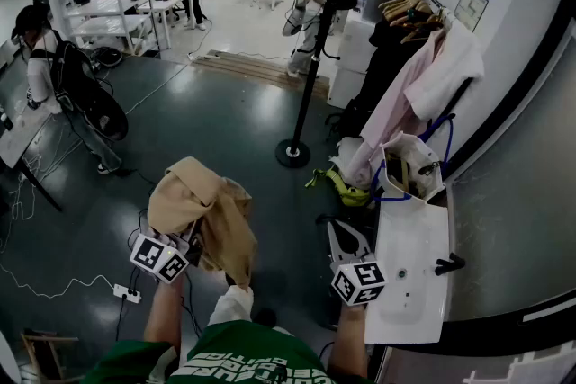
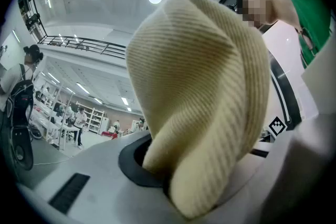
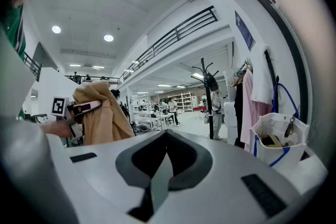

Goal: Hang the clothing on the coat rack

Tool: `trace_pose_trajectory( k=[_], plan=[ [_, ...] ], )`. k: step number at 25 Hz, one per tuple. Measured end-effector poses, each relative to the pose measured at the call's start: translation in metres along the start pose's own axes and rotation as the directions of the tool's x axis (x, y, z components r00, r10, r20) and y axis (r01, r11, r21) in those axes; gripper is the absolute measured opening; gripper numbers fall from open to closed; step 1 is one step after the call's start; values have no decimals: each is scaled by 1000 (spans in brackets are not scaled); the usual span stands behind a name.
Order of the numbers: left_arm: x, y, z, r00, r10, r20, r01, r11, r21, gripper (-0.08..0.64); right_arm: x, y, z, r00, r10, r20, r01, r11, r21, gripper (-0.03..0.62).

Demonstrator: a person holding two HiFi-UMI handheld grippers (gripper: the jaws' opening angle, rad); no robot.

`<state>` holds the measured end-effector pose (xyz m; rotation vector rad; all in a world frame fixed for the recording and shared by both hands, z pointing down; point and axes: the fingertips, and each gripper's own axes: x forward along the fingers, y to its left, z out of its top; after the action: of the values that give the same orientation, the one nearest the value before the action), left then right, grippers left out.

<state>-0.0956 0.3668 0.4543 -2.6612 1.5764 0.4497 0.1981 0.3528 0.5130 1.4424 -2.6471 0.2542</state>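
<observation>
Item: tan knit garment [image 1: 205, 209], bunched, clamped in my left gripper [image 1: 189, 243], well apart from the black coat rack [image 1: 317, 58]. My right gripper [image 1: 345, 240] closed, empty (should spread the collar before hooking).

Left gripper [image 1: 191, 240] — jaw tips buried under tan garment [image 2: 205, 92]; bag [image 1: 409, 166] contents too dark to tell.

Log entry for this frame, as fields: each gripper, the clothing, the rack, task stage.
left gripper: jaws shut on tan garment, which is held up, bunched
right gripper: jaws together, nothing between them
coat rack: black, upright, ahead of the person, apart from both grippers
task stage: tan garment not yet on the coat rack
</observation>
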Motion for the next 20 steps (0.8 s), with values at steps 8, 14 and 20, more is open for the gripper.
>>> trace_pose_trajectory(
  k=[8,14,20],
  plan=[
    [17,24,-4,1000,-3,7,3,1000,-31,75,25,-4,1,1000,-8,-12,8,1000,-10,8],
    [49,46,-9,1000,-28,9,28,999,-45,75,56,-18,16,999,-41,-1,41,999,-3,9],
    [88,76,-11,998,-66,13,66,997,-50,75,98,-27,39,997,-68,20,69,997,-22,9]
  ],
)
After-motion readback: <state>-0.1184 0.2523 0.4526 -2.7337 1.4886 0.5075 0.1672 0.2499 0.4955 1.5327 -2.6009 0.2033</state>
